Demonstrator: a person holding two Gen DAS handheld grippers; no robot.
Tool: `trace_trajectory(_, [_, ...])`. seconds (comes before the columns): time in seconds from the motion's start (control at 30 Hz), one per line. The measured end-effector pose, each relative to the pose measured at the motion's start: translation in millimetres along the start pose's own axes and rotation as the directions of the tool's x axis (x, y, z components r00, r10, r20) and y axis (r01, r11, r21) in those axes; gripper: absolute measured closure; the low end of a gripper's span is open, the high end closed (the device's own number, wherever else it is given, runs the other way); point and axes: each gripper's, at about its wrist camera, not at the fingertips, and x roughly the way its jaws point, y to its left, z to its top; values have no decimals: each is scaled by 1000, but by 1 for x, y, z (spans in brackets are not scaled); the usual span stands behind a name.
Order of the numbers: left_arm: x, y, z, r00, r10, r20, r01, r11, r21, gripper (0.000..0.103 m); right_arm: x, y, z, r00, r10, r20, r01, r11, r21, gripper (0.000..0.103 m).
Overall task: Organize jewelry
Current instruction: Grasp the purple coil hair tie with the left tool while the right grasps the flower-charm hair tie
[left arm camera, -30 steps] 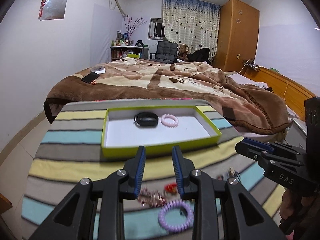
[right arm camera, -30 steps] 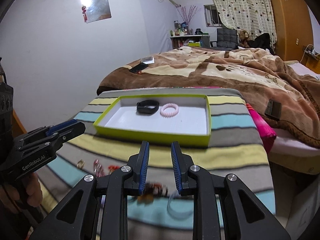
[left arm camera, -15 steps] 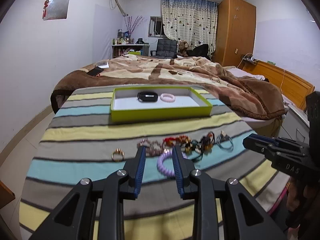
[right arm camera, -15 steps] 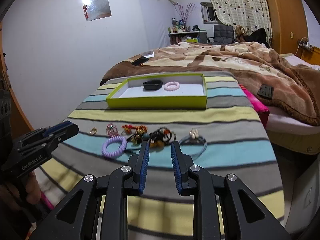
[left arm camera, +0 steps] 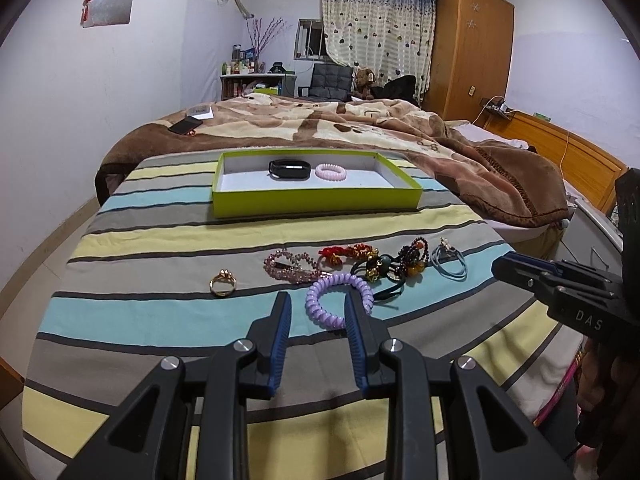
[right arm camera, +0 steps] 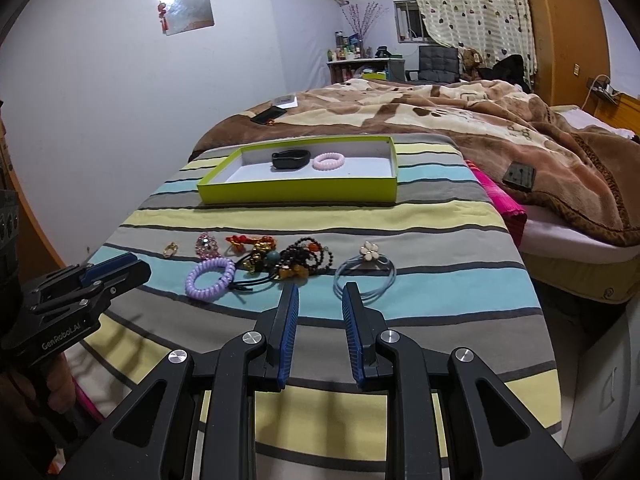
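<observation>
A green tray point(left arm camera: 316, 202) point(right arm camera: 300, 192) at the far side of the striped cloth holds a black band point(left arm camera: 289, 169) and a pink coil bracelet point(left arm camera: 330, 171). A row of loose jewelry lies nearer: gold ring point(left arm camera: 223, 281), pink bead bracelet point(left arm camera: 289, 266), red piece point(left arm camera: 340, 254), dark bead cluster point(left arm camera: 400, 264), blue hair tie with flower point(right arm camera: 366, 266), purple coil bracelet point(left arm camera: 339, 300) point(right arm camera: 210, 279). My left gripper point(left arm camera: 318, 308) is open, held just before the purple coil. My right gripper point(right arm camera: 318, 300) is open and empty, near the blue hair tie.
The striped cloth point(left arm camera: 160, 240) covers a table that ends at my right point(right arm camera: 536, 320). Behind it is a bed with a brown blanket point(left arm camera: 360, 124), a phone point(left arm camera: 185, 125) and a dark object point(right arm camera: 519, 176) on it. A wardrobe point(left arm camera: 468, 48) stands behind.
Both grippers have pulled back from the tray toward the near side of the table. The loose jewelry row now lies ahead of the fingers. Both stay open.
</observation>
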Motion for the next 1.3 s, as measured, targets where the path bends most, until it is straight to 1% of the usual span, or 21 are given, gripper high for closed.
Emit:
trace_trajectory(0.13, [10, 0, 0, 1000, 4, -25, -4, 1000, 1, 74, 8, -7, 2, 1000, -17, -14, 17, 1000, 7, 80])
trace_trajectory(0.27, [26, -2, 3, 997, 14, -79, -13, 1000, 10, 74, 20, -16, 6, 999, -35, -38, 35, 999, 19, 80])
trace_trajectory(0.37, [38, -3, 5, 992, 31, -125, -29, 999, 16, 74, 30, -24, 10, 997, -44, -60, 46, 998, 38, 80])
trace_trajectory(0.47, [46, -5, 6, 988, 26, -150, -24, 1000, 19, 74, 41, -32, 14, 995, -55, -89, 59, 997, 48, 80])
trace_trajectory(0.6, [56, -7, 7, 981, 47, -190, -45, 999, 18, 74, 57, -40, 19, 989, -67, -131, 74, 996, 47, 80])
trace_trajectory(0.73, [61, -6, 6, 976, 64, -207, -61, 998, 19, 74, 73, -44, 20, 979, -64, -195, 75, 996, 51, 80])
trace_trajectory(0.83, [62, -10, 6, 974, 88, -207, -80, 996, 43, 74, 76, -42, 21, 975, -89, -204, 94, 995, 13, 80])
trace_trajectory(0.87, [63, -11, 6, 974, 95, -206, -87, 995, 50, 74, 77, -40, 21, 974, -100, -204, 102, 995, -2, 82])
trace_trajectory(0.9, [63, -12, 6, 973, 104, -206, -93, 994, 61, 74, 78, -37, 21, 971, -119, -205, 117, 993, -22, 89])
trace_trajectory(0.97, [63, -13, 6, 972, 113, -205, -101, 992, 71, 75, 80, -36, 22, 970, -129, -206, 125, 992, -34, 96])
trace_trajectory(1.0, [63, -13, 5, 972, 114, -205, -101, 992, 74, 78, 80, -37, 22, 970, -127, -206, 123, 992, -33, 99])
trace_trajectory(1.03, [63, -14, 6, 972, 116, -205, -102, 992, 76, 87, 80, -37, 22, 970, -127, -206, 123, 992, -31, 99])
trace_trajectory(1.07, [63, -14, 6, 971, 119, -205, -105, 991, 78, 90, 79, -38, 22, 971, -126, -205, 122, 992, -29, 100])
trace_trajectory(1.1, [62, -14, 6, 972, 117, -206, -102, 992, 80, 91, 78, -38, 21, 971, -125, -204, 122, 992, -28, 102])
trace_trajectory(1.3, [56, -12, 4, 975, 85, -204, -72, 995, 69, 93, 63, -37, 18, 979, -104, -175, 104, 995, -9, 102])
